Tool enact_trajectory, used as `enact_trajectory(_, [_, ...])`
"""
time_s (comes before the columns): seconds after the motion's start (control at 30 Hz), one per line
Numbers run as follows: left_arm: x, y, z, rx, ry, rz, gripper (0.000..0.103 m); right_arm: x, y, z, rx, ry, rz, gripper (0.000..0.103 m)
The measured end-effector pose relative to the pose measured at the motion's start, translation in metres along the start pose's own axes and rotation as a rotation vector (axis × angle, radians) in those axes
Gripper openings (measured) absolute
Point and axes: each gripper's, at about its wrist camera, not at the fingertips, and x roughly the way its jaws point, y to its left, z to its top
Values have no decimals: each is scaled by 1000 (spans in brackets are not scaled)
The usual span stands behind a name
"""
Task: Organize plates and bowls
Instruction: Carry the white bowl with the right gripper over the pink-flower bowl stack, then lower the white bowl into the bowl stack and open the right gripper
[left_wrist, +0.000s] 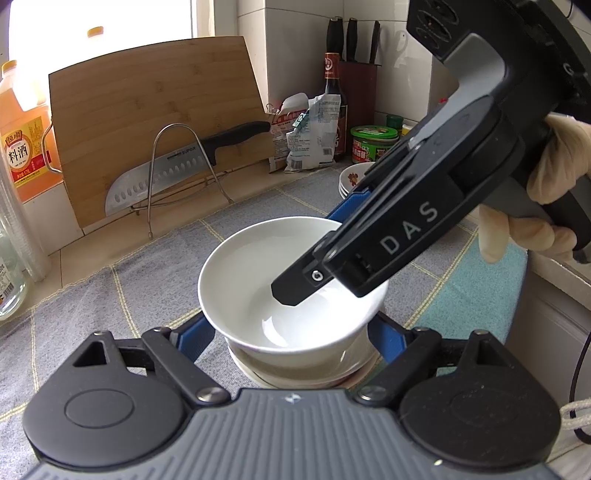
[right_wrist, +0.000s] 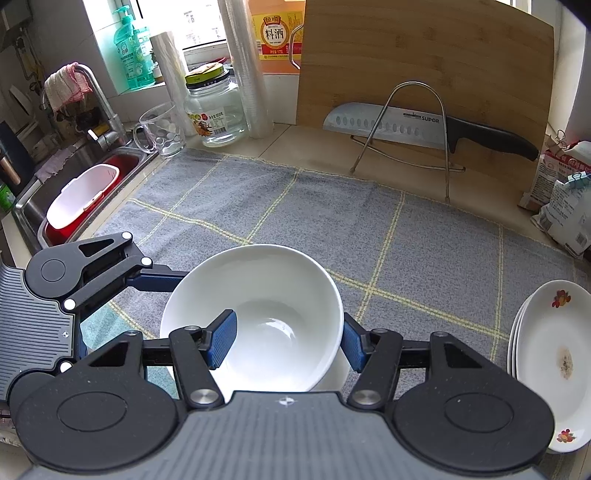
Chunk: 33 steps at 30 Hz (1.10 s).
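A white bowl (left_wrist: 258, 266) (right_wrist: 258, 295) sits nested on top of other white dishes (left_wrist: 295, 373) on the grey checked cloth. My right gripper (right_wrist: 288, 341) straddles the bowl's near rim, one blue pad (right_wrist: 221, 341) inside, the other outside, with a wide gap, so it is open. In the left wrist view it (left_wrist: 295, 291) reaches into the bowl from the right. My left gripper (left_wrist: 291, 339) is open, a blue finger (left_wrist: 195, 338) on each side of the stack's base. A stack of flowered plates (right_wrist: 550, 354) (left_wrist: 351, 181) lies to the right.
A wooden cutting board (right_wrist: 424, 62) with a knife (right_wrist: 406, 125) in a wire rack stands behind. Jar, glass mug (right_wrist: 162, 129) and sink (right_wrist: 81, 184) are at the left. Bags (right_wrist: 565, 206), sauce bottles and jars (left_wrist: 373, 144) stand at the back right.
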Motion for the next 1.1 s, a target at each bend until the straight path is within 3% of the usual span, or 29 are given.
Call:
enact_trajectory(0.8, [6,0,-3,-11,24,-36,91,8,-4,-6,4,16,-10,66])
enact_trajectory(0.93, [1,-2,-7,9,20,-37,94,9,-5,-7,7,15,-3,81])
enact_trajectory(1.1, [-11,3,-16,9,15,-38,95,1,-5,-14,3,-8,-10,88])
